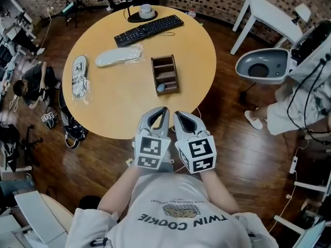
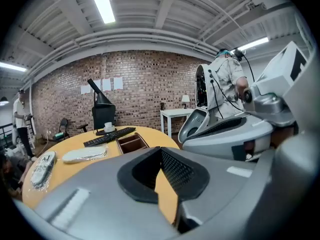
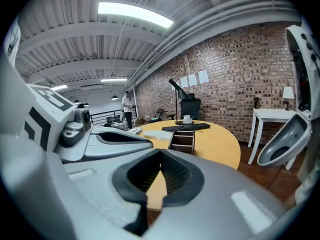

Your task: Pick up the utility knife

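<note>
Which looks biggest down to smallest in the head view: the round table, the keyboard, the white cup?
1. round table
2. black keyboard
3. white cup
The cup sits farthest from the camera, so it may look a little smaller than it is.

workspace of a lab or open-plan office type: exposed brick wall [image 2: 140,84], ceiling strip lights [image 2: 102,4], dark wooden floor [image 1: 248,154], round table [image 1: 124,102] bearing a computer keyboard [image 1: 149,30], white side table [image 1: 269,14] nearby.

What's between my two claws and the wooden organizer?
Only bare tabletop separates the left claw, right claw and wooden organizer, per the head view.
</note>
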Tool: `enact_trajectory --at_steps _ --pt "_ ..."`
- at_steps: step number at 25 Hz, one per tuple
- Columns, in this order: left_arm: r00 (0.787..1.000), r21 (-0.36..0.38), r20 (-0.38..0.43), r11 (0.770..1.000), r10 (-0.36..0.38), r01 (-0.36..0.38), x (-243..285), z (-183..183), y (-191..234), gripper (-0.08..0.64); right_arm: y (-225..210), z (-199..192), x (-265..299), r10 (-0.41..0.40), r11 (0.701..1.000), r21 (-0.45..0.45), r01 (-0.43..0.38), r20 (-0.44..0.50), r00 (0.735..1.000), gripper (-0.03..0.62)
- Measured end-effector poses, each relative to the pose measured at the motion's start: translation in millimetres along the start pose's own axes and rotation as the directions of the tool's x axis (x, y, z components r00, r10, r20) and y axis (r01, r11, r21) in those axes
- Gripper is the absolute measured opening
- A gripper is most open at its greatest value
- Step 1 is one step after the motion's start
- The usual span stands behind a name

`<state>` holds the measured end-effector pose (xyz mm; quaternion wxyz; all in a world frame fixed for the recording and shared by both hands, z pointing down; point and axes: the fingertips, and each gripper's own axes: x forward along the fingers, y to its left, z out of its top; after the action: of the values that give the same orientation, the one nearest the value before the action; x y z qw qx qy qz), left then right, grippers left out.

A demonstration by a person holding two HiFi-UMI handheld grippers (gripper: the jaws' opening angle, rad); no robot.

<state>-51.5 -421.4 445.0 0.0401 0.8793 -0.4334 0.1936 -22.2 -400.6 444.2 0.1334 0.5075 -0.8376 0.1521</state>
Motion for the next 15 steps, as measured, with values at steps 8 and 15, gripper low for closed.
enact_trajectory --at_steps 8,15 --pt "0.998 0.172 -0.067 0.985 -0.022 0.033 36.9 -15.6 29.0 0.023 -10.0 -1.6 29.0 -0.023 1.000 0.006 0.023 -0.011 1.000 0.000" --pt "0.987 0.369 -0.156 0.924 -0.042 0.097 74.3 -38.0 45.3 0.059 -25.4 -7.2 42.0 -0.055 0.998 0.042 0.056 -0.021 0.998 0.000"
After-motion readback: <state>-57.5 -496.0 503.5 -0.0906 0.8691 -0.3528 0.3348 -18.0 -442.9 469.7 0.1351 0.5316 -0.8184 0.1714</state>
